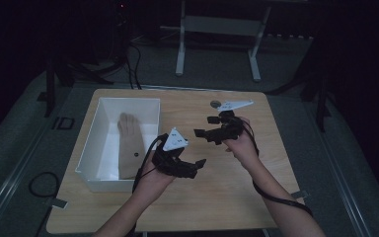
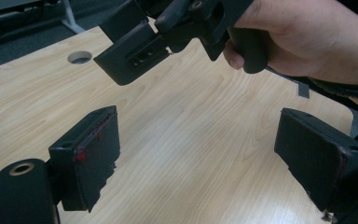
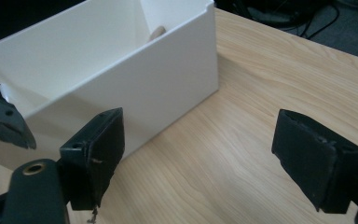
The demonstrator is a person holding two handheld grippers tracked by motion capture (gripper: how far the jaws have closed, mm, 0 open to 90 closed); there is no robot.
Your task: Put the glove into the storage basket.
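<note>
The brown piece (image 1: 128,143) lies flat in the white box (image 1: 91,143) at the bench's (image 1: 237,197) left, its tip peeking over the wall in the right gripper view (image 3: 157,31). Nothing is in my grasp: my left tongs (image 1: 200,165) stand wide open over bare wood just right of the box, and my right tongs (image 1: 201,127) gape too, aimed toward the box. Both hover empty, likely because the piece is already stowed.

Matt pale wood-grain table (image 1: 237,192); smooth white plastic box (image 3: 168,79); matt black fingers (image 2: 91,154)
</note>
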